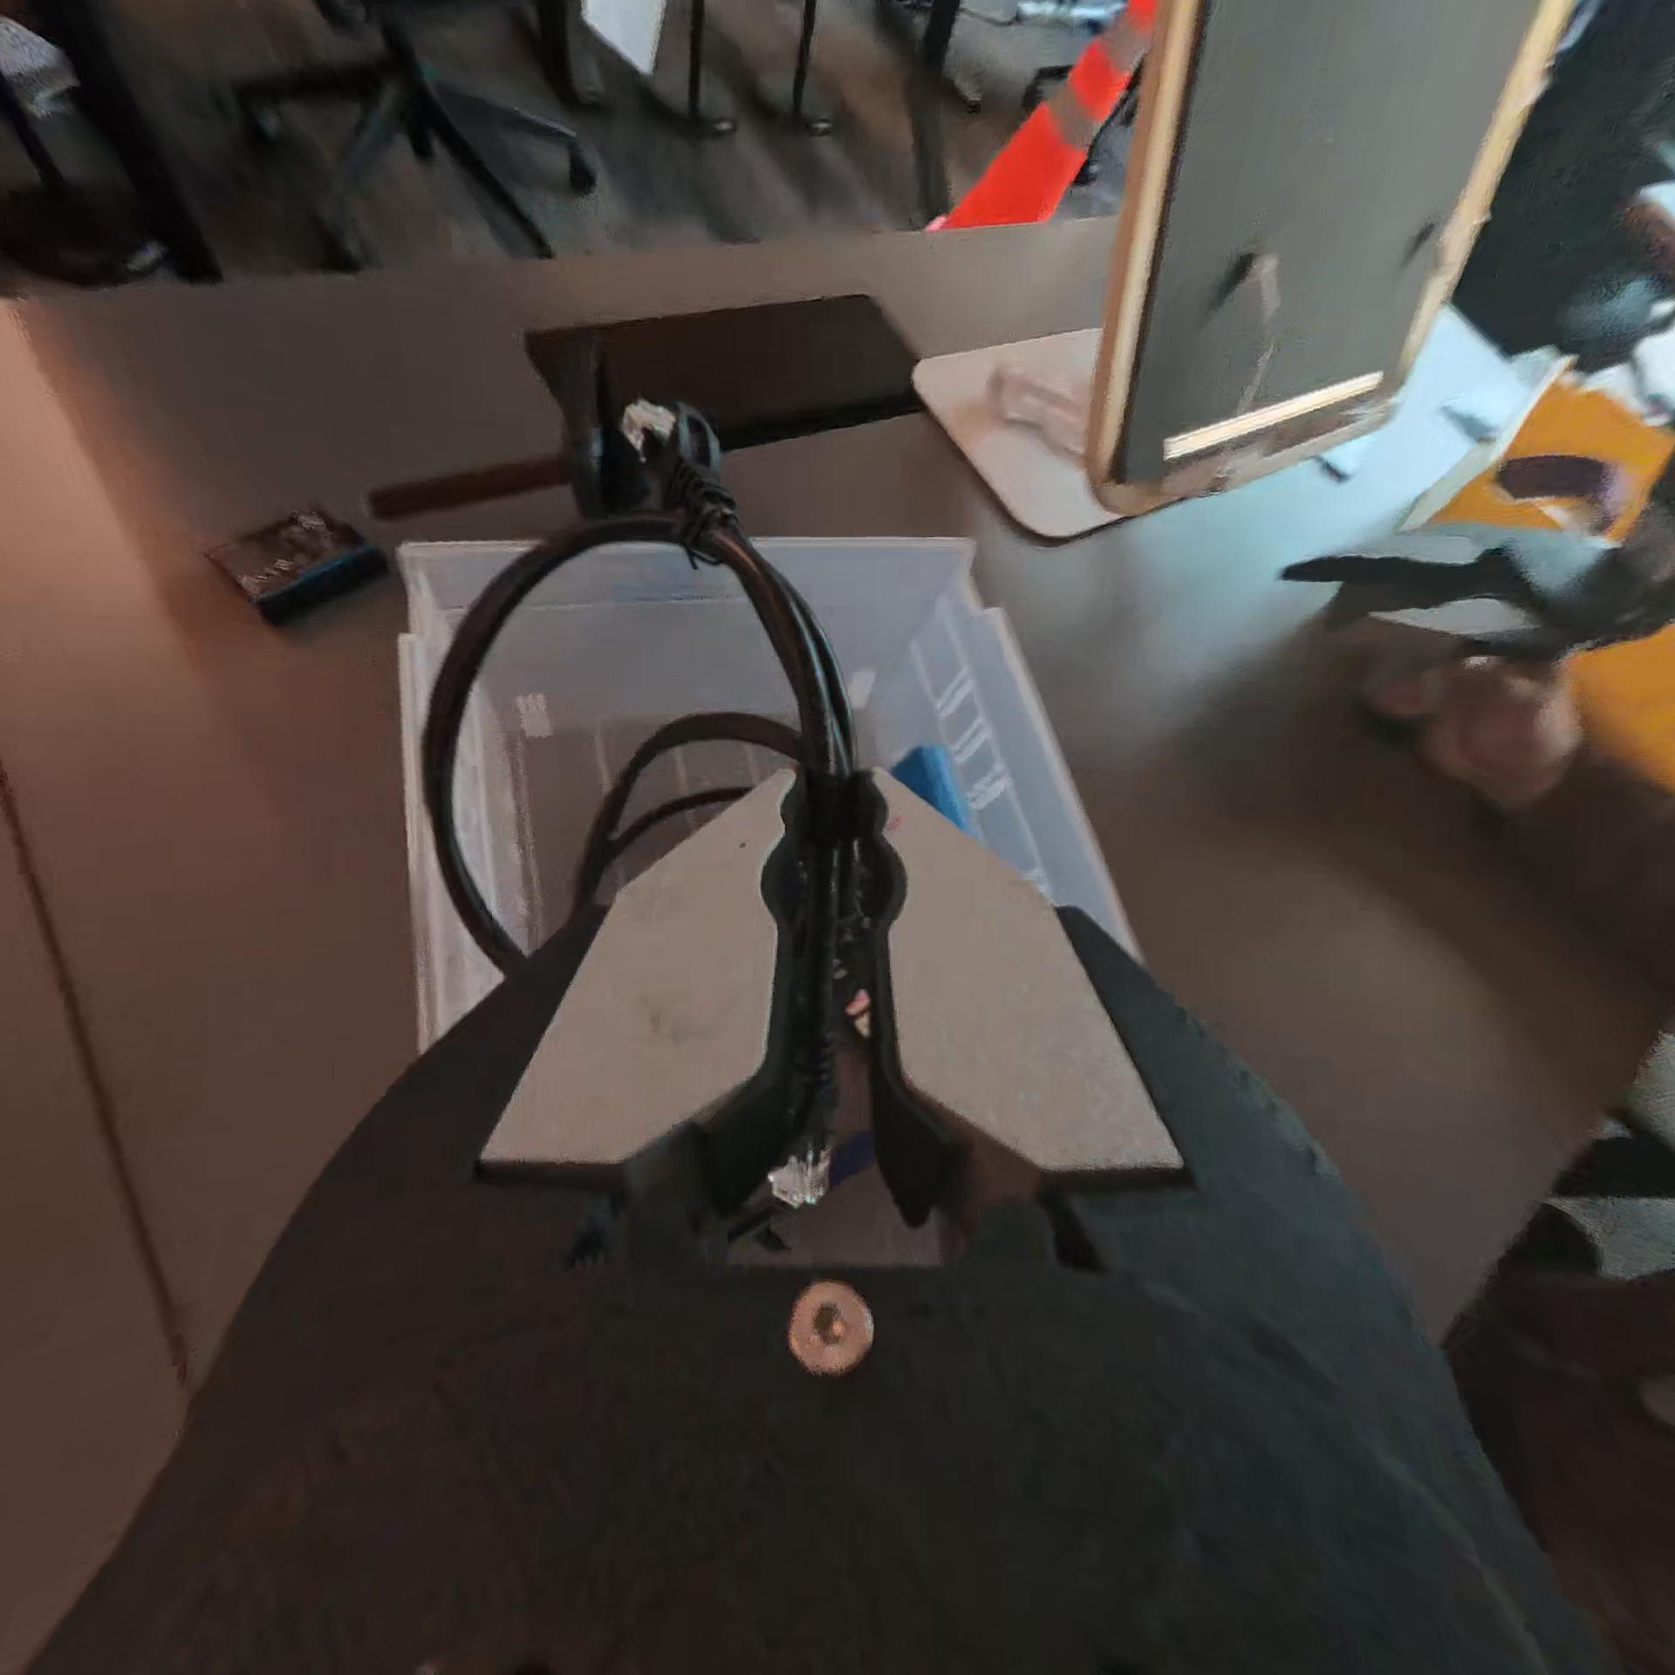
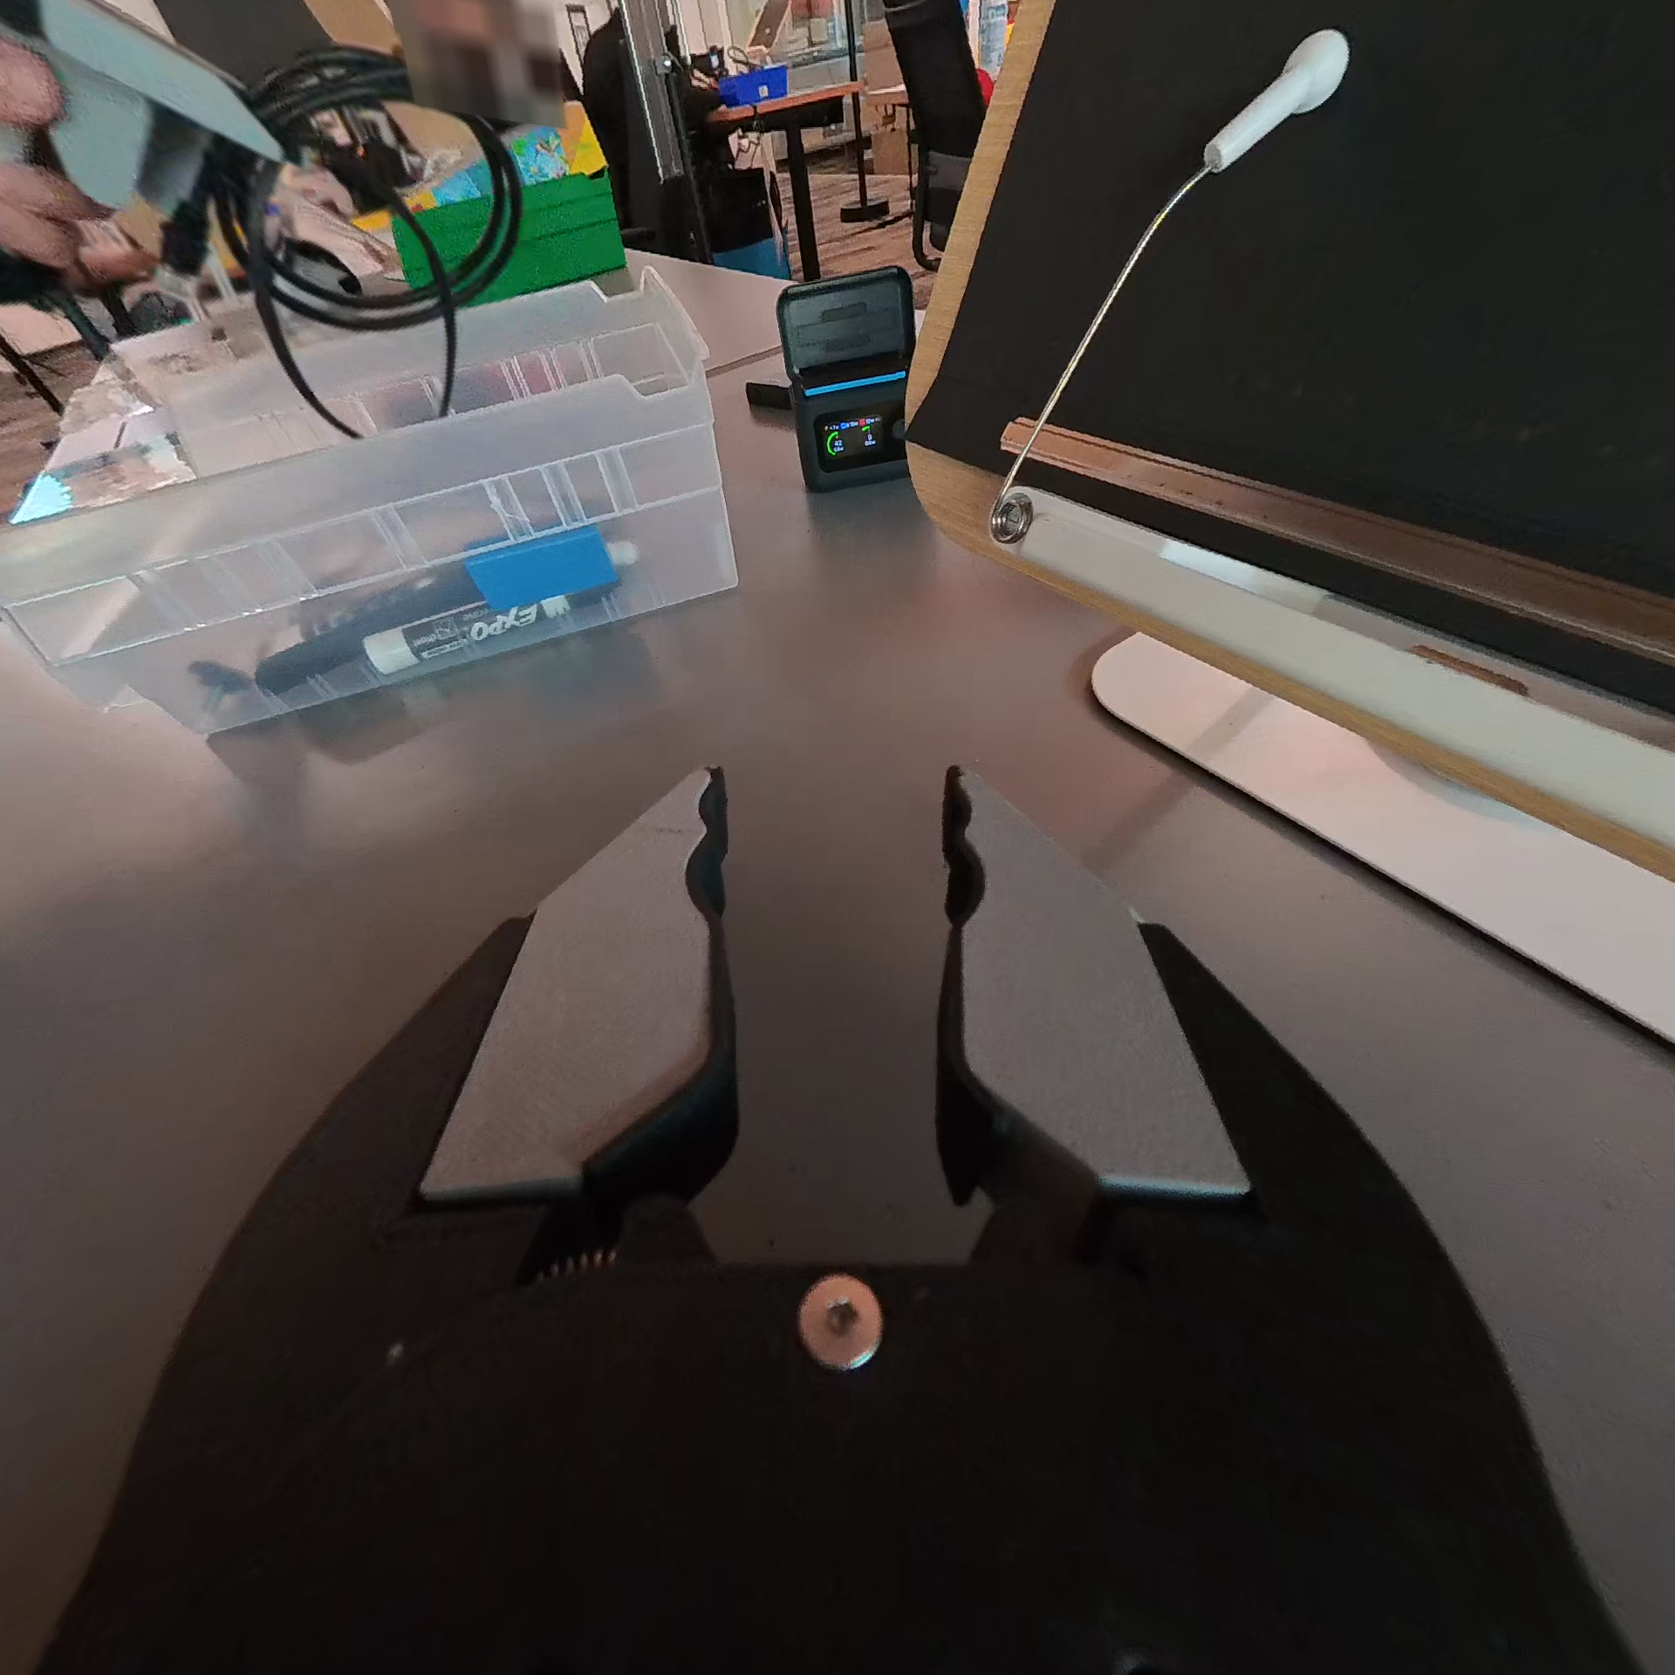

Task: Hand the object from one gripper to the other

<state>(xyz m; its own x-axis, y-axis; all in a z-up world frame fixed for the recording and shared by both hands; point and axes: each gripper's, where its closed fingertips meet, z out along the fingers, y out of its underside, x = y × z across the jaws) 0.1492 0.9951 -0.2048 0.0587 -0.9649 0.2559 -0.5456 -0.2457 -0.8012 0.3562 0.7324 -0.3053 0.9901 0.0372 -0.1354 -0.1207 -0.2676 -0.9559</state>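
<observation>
Coiled black network cable point(image 1: 634, 653), round and rubbery with clear plastic plugs at two ends, was pinched between the two grey-faced fingers of the left gripper point(image 1: 829, 798). Its jaws were closed tight on the bundled strands. One clear plug point(image 1: 799, 1178) lay back between the fingers near the palm; the second plug point(image 1: 645, 424) stuck up at the top of the loop, where thin black wire tied the strands together. The loop hung in the air above a translucent plastic bin point(image 1: 961, 625) with ribbed walls. In the right wrist view the same cable point(image 2: 471, 199) dangled in several loops above the bin point(image 2: 634, 435), held high at the upper left.

The right gripper point(image 2: 829, 789) hovered low over the smooth grey table point(image 2: 816, 653), its two matte grey fingers with scalloped black edges spread apart and holding nothing. It sat well apart from the cable.

Inside the bin lay one blue rectangular block point(image 2: 539, 566) and one black marker with a white label point(image 2: 381, 643). Behind the bin stood one small dark device with a lit screen point(image 2: 847, 390). To the right stood one dark board with a pale wood edge point(image 2: 1360, 317), on a white base point(image 2: 1314, 770); a thin wire arm with a white tip point(image 2: 1269, 100) leaned across it.
</observation>
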